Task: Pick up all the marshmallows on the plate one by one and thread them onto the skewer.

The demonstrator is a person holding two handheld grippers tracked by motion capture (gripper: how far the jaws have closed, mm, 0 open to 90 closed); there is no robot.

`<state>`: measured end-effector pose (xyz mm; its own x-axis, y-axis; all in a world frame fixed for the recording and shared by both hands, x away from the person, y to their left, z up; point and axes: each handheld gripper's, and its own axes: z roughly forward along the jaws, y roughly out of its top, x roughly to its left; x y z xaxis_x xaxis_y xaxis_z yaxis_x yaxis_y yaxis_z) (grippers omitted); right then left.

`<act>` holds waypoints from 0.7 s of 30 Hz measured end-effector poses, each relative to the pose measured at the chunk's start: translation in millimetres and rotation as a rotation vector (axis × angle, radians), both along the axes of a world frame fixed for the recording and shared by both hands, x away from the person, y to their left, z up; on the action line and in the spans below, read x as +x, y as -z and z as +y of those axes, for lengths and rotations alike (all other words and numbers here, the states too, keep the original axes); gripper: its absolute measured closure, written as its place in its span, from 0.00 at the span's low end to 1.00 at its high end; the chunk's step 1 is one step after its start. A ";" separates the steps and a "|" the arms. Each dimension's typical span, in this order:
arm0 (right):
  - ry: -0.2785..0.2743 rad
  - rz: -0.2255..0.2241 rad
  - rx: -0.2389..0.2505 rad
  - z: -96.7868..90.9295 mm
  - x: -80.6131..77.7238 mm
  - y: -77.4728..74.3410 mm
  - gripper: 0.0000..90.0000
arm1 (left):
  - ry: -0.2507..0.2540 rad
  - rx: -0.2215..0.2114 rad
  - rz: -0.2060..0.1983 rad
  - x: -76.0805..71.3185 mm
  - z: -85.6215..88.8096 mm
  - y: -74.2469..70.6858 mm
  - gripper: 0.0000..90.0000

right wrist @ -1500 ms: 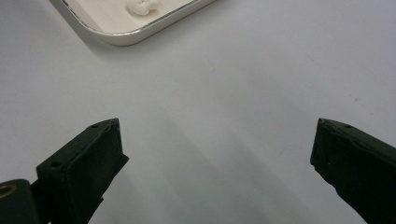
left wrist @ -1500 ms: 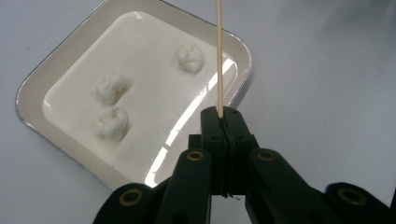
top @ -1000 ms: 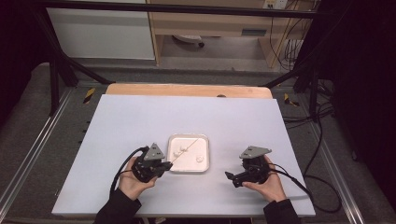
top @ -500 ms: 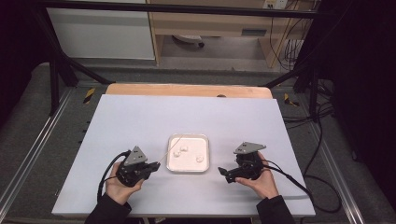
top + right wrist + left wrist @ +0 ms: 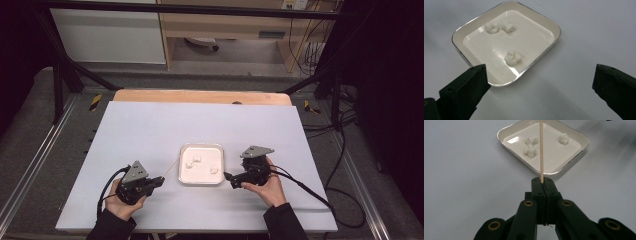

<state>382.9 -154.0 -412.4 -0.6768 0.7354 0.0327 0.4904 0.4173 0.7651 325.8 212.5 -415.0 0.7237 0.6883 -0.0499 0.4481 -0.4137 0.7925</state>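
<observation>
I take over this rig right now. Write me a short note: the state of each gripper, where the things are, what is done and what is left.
Left gripper: shut on the wooden skewer, which points over the tray.
Right gripper: open, holding nothing, at the tray's near edge.
White tray: mid-table, with three white lumps inside, two close together and one apart.
Done: skewer picked up.
Left: probably spearing the lumps; none is on the skewer yet.

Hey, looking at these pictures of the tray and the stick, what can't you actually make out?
- Stick: far tip cut off by the top edge of the left gripper view.
- White lumps in the tray: too small in the high view to tell what they are.
- Right gripper: jaw tips cut off by its view's bottom edge.
</observation>
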 end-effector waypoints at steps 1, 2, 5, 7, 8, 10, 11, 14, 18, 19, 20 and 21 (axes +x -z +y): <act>0.000 -0.002 -0.002 2.7 1.5 0.3 0.01 | 0.001 0.000 0.002 -0.4 0.4 0.4 0.99; 0.005 0.003 -0.001 5.7 2.6 0.8 0.01 | -0.001 -0.002 -0.001 -0.6 0.7 0.8 0.99; 0.001 0.007 -0.013 14.3 6.5 3.6 0.01 | 0.000 -0.007 0.001 0.3 1.7 1.7 0.99; 0.001 0.010 -0.009 19.9 9.2 5.3 0.02 | 0.000 -0.013 0.004 1.0 2.7 2.9 0.99; -0.007 0.012 -0.005 22.4 10.5 6.0 0.03 | -0.003 -0.017 0.005 1.2 3.2 3.4 0.99; -0.015 0.018 0.001 28.5 12.3 7.9 0.04 | -0.004 -0.022 0.010 1.3 4.1 3.9 0.99; -0.025 0.020 -0.004 31.3 13.5 8.7 0.05 | -0.006 -0.024 0.008 1.1 4.5 3.8 0.99; -0.044 0.016 -0.007 39.4 17.1 11.0 0.09 | -0.005 -0.026 0.008 0.7 4.7 3.3 0.99; -0.070 0.016 0.011 47.8 21.4 13.9 0.17 | -0.003 -0.022 0.010 0.7 4.0 3.8 0.99; -0.067 0.024 0.013 49.2 22.4 14.7 0.18 | -0.003 -0.023 0.010 0.7 3.9 3.9 0.99; -0.066 0.027 0.008 50.3 23.7 15.9 0.21 | -0.002 -0.022 0.010 0.7 3.7 3.9 0.99; -0.069 0.033 0.004 51.5 24.3 17.1 0.23 | -0.002 -0.022 0.010 0.7 3.6 3.9 0.99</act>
